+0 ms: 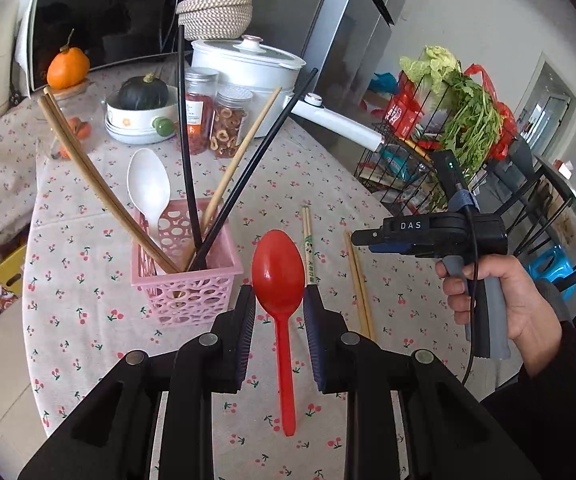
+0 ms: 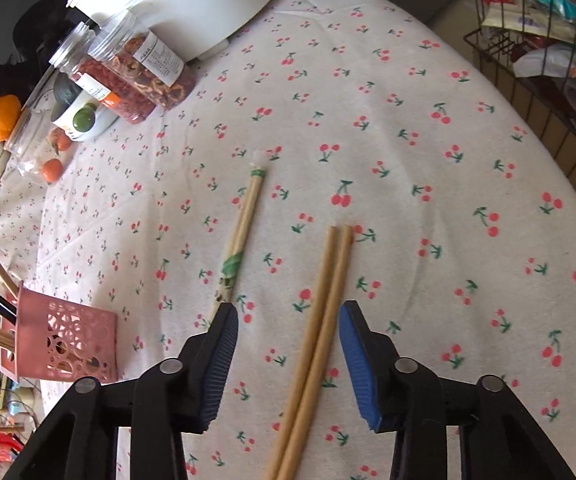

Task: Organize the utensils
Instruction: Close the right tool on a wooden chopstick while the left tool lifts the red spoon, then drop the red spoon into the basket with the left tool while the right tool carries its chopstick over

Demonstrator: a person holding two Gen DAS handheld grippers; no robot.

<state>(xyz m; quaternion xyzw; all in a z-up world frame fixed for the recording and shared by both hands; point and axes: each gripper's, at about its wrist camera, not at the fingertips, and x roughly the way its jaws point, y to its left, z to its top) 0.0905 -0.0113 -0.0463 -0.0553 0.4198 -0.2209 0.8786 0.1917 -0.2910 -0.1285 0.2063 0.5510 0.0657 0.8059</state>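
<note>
Two black fingers of the left gripper (image 1: 279, 294) stand wide apart, one on each side of a red spoon (image 1: 279, 276), and I cannot tell if they touch it. That spoon lies flat on the cherry cloth (image 1: 87, 320) with its bowl pointing away and its handle running back between the fingers. Left of it stands a pink basket (image 1: 187, 280), upright, holding a white spoon (image 1: 148, 190), brown chopsticks (image 1: 87, 172), black chopsticks (image 1: 187, 140) and one pale stick. Just right of the red spoon lies a pair of light chopsticks with a green print (image 1: 308, 236). Further right lies a plain tan pair (image 1: 358, 280), side by side and touching. Over at the right, a hand (image 1: 504, 300) holds the right gripper (image 1: 358, 237) above the cloth. In the right wrist view, the basket (image 2: 67, 344) sits at the far left, the green-print pair (image 2: 243, 224) lies beside the left finger, and the tan pair (image 2: 320, 320) runs between the open blue pads (image 2: 215, 368), touching neither one. Behind, two jars (image 1: 211, 120) and a white pot (image 1: 247, 68) stand on the cloth.
</note>
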